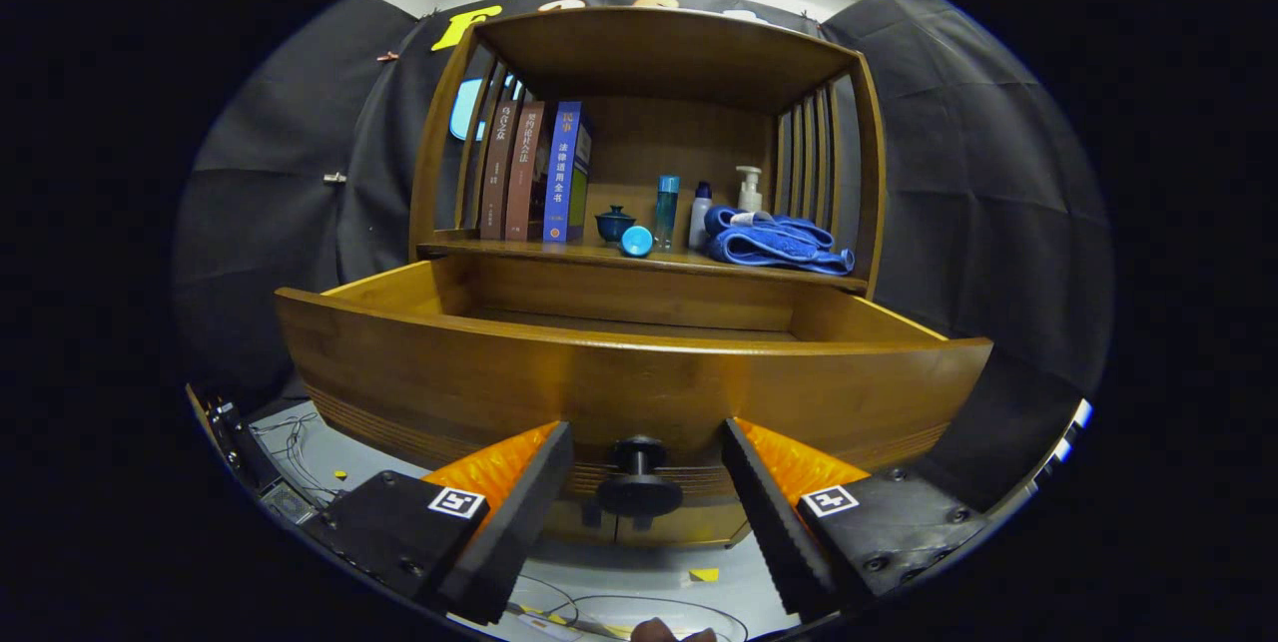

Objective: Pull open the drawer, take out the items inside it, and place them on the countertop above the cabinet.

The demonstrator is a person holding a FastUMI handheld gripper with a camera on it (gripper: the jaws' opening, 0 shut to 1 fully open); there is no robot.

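A wooden drawer [629, 377] stands pulled out of the cabinet, its curved front facing me. Its dark round knob [639, 477] sits between my two fingers with a gap on each side. My gripper [647, 457] is open, with neither finger touching the knob. The drawer's high front hides most of its inside; I see only the back wall and a strip of the bottom, so whatever lies in it is out of sight. Above the drawer runs the countertop [559, 253] of the cabinet.
On the countertop stand three books [534, 173], a small dark lidded cup [614, 223], a blue round cap [636, 241], three bottles [667, 208] and a folded blue towel [774, 243]. Side slats and a wooden roof close in the shelf. Cables lie on the floor below.
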